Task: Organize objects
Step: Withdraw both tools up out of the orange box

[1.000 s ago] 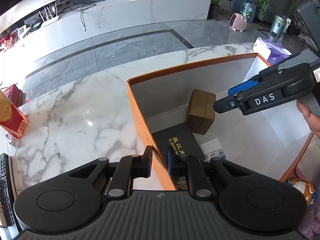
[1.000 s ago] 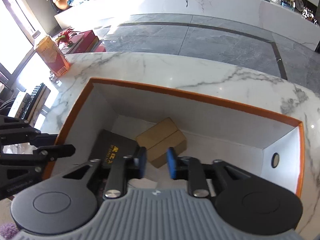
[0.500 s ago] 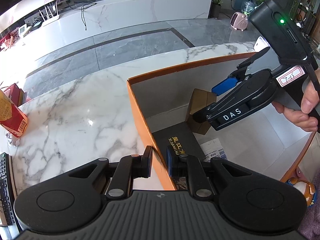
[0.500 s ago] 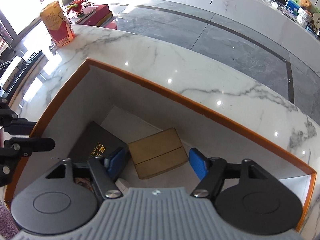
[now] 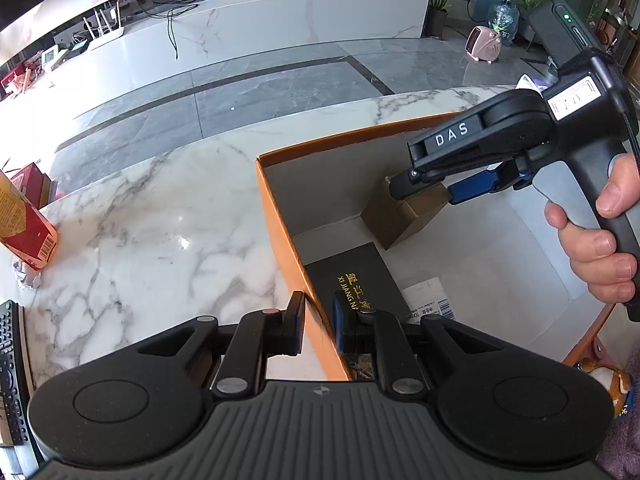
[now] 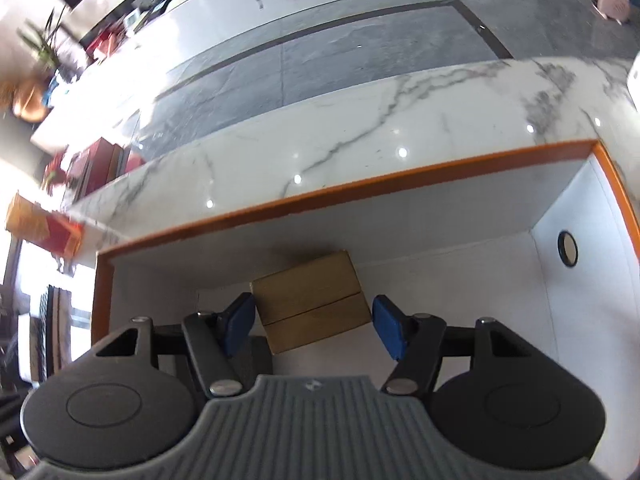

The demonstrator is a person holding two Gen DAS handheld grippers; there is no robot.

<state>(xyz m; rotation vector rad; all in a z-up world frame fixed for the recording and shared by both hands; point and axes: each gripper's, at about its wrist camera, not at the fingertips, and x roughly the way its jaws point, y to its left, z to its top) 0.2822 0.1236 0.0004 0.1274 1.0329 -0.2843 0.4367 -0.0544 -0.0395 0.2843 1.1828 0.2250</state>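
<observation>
Down into the orange box (image 5: pixel 280 216) the right gripper (image 6: pixel 312 326) had come since a second before, rolling round so that its jaws now stood either side of the small brown carton (image 6: pixel 310 300) instead of in front of it. Those jaws were closing, with the carton between them, but a gap showed on both sides and the blue pads (image 6: pixel 386 332) were not yet pressing on it. A hand (image 5: pixel 600 240) gripped the handle of that tool at the right edge of the left camera's view.

The left gripper (image 5: pixel 318 328) had not stirred. Its jaws were all but closed, clamped across the orange wall of the box at the near left side, one finger outside and one inside.

The carton sat on the pale floor of the box near the far wall, with open floor to its right as far as the side wall with the round hole (image 6: pixel 567 249). Close behind it on the left lay a flat black box (image 5: pixel 360 280) with gold lettering, and a white label (image 5: pixel 430 300) beside that.

The box stood on a white marble table (image 5: pixel 160 220), bare around the left wall. A red and yellow carton (image 5: pixel 24 232) stood at the table's left end, well apart, with a remote control (image 5: pixel 10 368) near the edge. Beyond lay grey floor tiles and a long white counter (image 5: pixel 260 24).
</observation>
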